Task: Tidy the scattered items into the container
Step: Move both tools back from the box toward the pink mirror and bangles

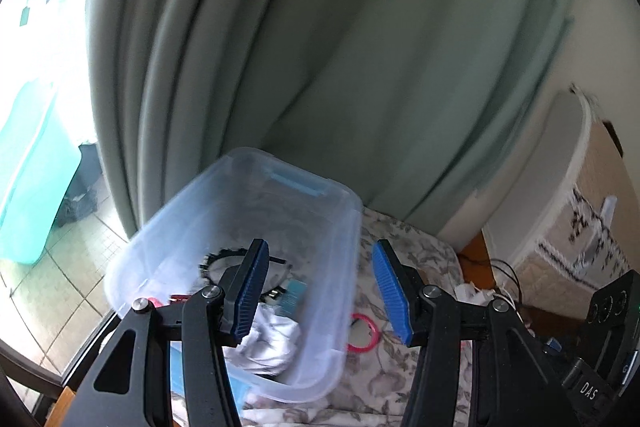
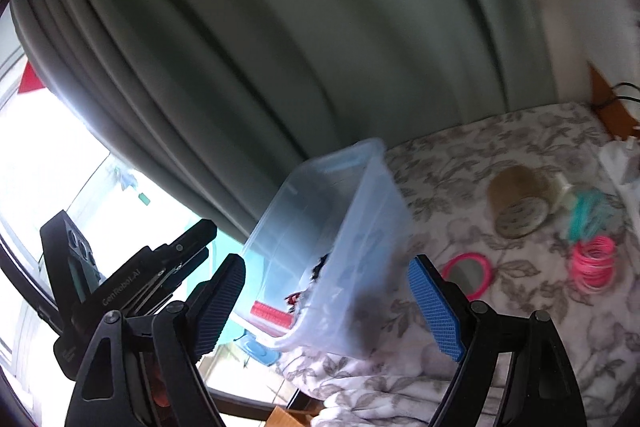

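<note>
While both grippers hang above the bed with nothing between their pads, the next pick is still to be chosen. The left gripper [image 1: 320, 291] holds its jaws at a medium gap, empty, with one blue pad over the bin interior and the other beyond the bin's right wall. The right gripper [image 2: 328, 311] stands wide and empty, and the near corner of the clear plastic bin [image 1: 336, 307] lies ahead between its pads without contact.

Ahead and slightly left of the left gripper, the bin already contains white cloth [image 1: 268, 339], a black toothed hairband [image 1: 224, 259] and a red item, which blur prevents identifying. The bin sits at the edge of the floral bedcover [image 2: 500, 163].

Ahead and to the right of the right gripper, on the bedcover, remain:
- one pink-rimmed round mirror [image 2: 466, 273], just beside the bin
- one roll of brown tape [image 2: 520, 205], further out
- one stack of pink bangles [image 2: 594, 263], further right
- one bunch of teal bands [image 2: 590, 213], just behind the bangles

Recommended procedure: take the mirror first with the right gripper, as it lies nearest. Approach from above, close on the rim across its width, lift clear of the cover, and release only once over the bin opening. Avoid knocking the bin, since it appears to stand near the bed edge.
</note>
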